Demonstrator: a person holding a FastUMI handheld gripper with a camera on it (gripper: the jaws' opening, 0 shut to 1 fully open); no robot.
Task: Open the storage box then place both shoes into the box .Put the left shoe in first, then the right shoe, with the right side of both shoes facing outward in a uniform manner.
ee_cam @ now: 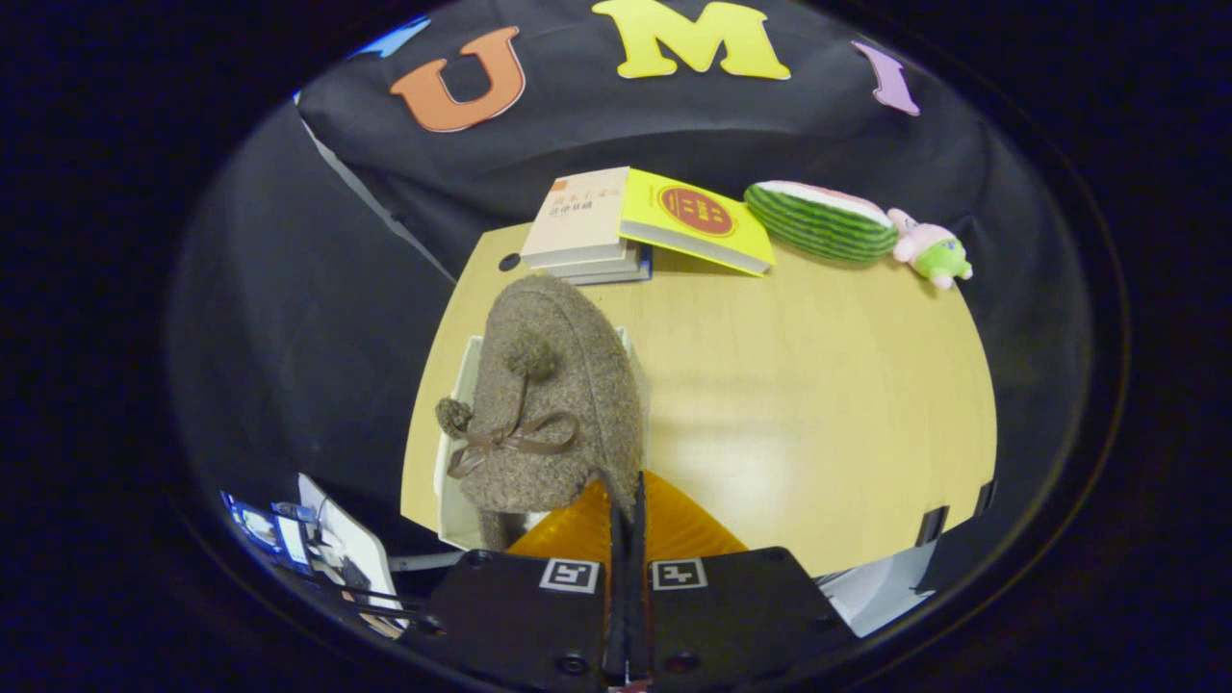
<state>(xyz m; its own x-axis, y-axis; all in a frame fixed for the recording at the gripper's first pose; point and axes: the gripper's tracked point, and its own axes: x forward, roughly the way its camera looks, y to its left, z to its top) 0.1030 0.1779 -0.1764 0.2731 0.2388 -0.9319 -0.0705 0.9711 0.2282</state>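
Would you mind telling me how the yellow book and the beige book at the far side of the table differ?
The yellow book is tilted, leaning on the beige book; the beige book lies flat on top of a small stack. The yellow book bears a red round emblem; the beige book's cover is plain with dark print. Both are closed and lie well beyond the gripper, whose jaws are pinched on the edge of the brown shoe.
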